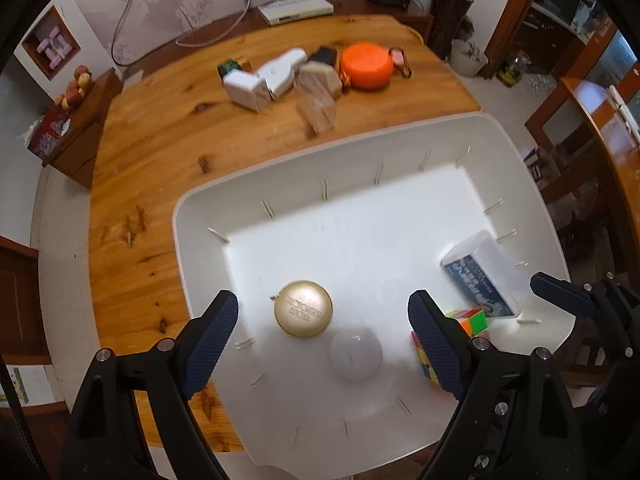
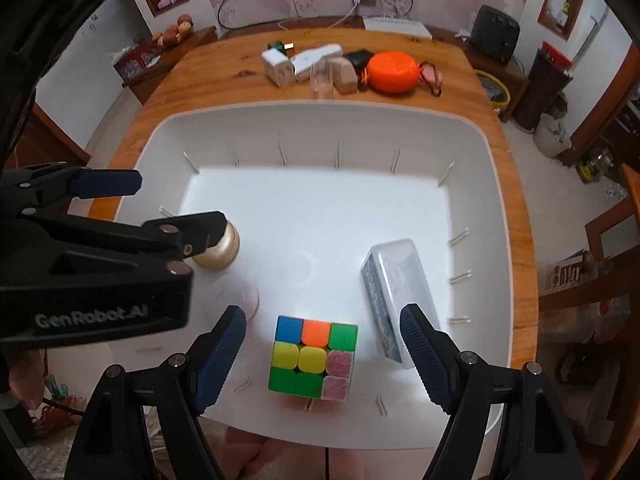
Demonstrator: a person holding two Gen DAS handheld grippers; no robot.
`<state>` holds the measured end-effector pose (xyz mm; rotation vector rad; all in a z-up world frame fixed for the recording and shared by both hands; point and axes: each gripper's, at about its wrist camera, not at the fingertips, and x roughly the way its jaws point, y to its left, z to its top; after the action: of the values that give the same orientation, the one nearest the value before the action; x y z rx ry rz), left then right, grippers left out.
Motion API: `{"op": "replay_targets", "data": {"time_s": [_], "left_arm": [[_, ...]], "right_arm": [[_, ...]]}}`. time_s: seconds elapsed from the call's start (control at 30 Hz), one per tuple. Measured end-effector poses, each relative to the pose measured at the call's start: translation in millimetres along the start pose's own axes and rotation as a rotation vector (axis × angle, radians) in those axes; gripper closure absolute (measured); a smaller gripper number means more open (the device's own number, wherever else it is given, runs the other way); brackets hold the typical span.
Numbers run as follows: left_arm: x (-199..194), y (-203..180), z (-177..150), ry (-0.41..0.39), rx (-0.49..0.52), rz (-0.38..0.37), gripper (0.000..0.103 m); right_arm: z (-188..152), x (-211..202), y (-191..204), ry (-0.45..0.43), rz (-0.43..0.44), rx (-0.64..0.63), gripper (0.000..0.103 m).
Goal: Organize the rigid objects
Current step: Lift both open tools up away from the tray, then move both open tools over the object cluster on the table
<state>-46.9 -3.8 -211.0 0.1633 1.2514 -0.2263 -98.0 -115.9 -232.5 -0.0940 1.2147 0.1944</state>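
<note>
Bright glare on white bin (image 1: 280,184) floor; strong fisheye edges; slight blur.

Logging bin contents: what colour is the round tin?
Gold, with embossed lettering on its lid; left wrist view shows it best.

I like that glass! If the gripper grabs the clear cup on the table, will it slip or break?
The clear cup looks smooth, so it may slip. It stands tall and narrow, so a nudge could tip it. It is probably fragile if glass.
</note>
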Motion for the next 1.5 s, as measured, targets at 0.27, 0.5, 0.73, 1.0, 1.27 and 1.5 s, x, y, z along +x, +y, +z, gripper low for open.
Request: {"op": "replay_targets", "data": {"time_s": [0.27,0.5,0.73,1.0,1.27,1.5], "left_arm": [[-36,11,13,-0.097,-0.016,-0.004,0.014],[-66,23,26,-0.167,-0.048,-0.023,0.014],[-100,32,41,-0.251,-0.068,-0.028,0.014],[-118,56,68,-0.294,-0.138,-0.018,0.014],[-112,74,117,-0.289,-0.196,0.011,0.014],[-77,77,171,-0.211,-0.226,0.032,0.014]], "right_arm": [[14,-19,2,-0.067,-0.021,-0.023,0.023],[29,-35,-8,-0.101,-0.016,0.0,0.023],[44,-59,-23,-0.153,0.019,0.047,0.023],[69,-70,-42,-0.158,0.034,0.096,0.023],[108,-70,-64,-0.187,0.028,0.07,0.023],[163,-59,-94,-0.193,0.004,0.037,0.023]]}}
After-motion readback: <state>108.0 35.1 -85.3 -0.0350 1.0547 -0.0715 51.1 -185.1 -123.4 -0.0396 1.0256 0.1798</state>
